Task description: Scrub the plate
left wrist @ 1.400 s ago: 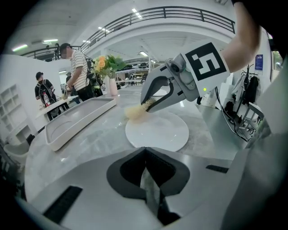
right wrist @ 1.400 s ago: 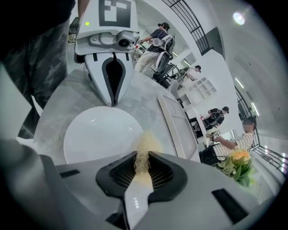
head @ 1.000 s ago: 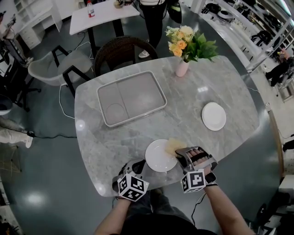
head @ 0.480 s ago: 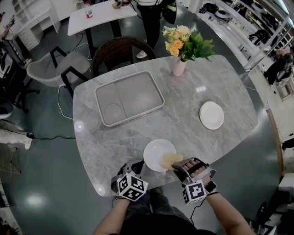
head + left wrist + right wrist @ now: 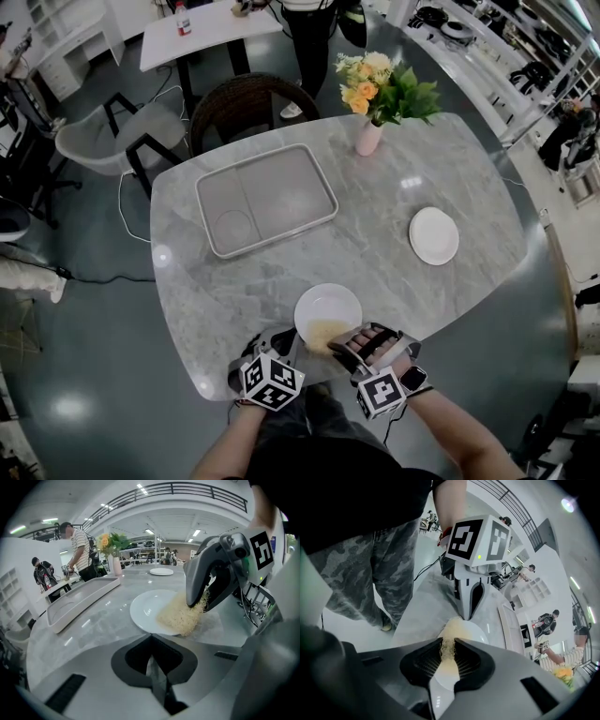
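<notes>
Scrubber (image 5: 322, 332) has swept across the plate (image 5: 330, 302) toward your left hand-held gripper (image 5: 283, 345), shut and empty; right hand-held gripper (image 5: 339, 343) pinches it. Mid-scrub: stroke back away next.

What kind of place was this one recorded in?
Probably an open lab or showroom staged for dining: a marble table with a vase and tray, shelves along the wall, a balcony railing overhead.
</notes>
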The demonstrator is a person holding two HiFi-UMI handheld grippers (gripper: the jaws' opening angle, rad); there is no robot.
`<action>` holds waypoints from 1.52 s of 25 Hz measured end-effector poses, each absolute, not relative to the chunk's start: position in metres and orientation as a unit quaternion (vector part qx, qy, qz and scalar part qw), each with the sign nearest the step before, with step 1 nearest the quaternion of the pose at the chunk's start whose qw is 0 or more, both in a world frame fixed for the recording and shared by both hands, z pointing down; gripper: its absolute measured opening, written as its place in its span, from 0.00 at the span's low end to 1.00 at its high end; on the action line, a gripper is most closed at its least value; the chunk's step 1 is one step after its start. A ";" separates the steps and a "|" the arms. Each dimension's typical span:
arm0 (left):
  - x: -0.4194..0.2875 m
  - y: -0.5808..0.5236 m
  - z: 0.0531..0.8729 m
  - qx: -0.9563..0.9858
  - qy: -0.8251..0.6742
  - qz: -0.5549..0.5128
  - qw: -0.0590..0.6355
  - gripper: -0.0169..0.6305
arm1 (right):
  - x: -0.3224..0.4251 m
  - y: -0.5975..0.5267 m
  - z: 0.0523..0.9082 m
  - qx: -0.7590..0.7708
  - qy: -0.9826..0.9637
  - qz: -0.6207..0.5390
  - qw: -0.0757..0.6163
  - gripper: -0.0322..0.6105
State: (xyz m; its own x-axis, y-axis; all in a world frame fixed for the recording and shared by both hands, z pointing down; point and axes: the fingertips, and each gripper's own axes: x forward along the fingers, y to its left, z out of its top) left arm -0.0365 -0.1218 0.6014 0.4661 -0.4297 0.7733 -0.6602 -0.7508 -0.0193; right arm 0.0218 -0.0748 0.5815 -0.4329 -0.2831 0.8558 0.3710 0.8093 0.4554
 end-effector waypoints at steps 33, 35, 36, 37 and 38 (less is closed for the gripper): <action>-0.035 -0.122 0.602 0.858 -0.286 0.405 0.136 0.05 | 0.056 -0.174 0.585 0.058 -0.738 -0.333 0.584 0.17; -0.035 -0.122 0.602 0.858 -0.286 0.405 0.135 0.05 | 0.061 -0.166 0.585 0.056 -0.739 -0.328 0.586 0.16; -0.035 -0.122 0.602 0.858 -0.286 0.405 0.133 0.05 | 0.062 -0.162 0.585 0.055 -0.740 -0.326 0.586 0.17; -0.035 -0.123 0.601 0.858 -0.288 0.406 0.131 0.05 | 0.063 -0.158 0.585 0.054 -0.740 -0.324 0.586 0.17; -0.036 -0.124 0.600 0.857 -0.291 0.406 0.129 0.05 | 0.064 -0.153 0.586 0.052 -0.741 -0.323 0.586 0.17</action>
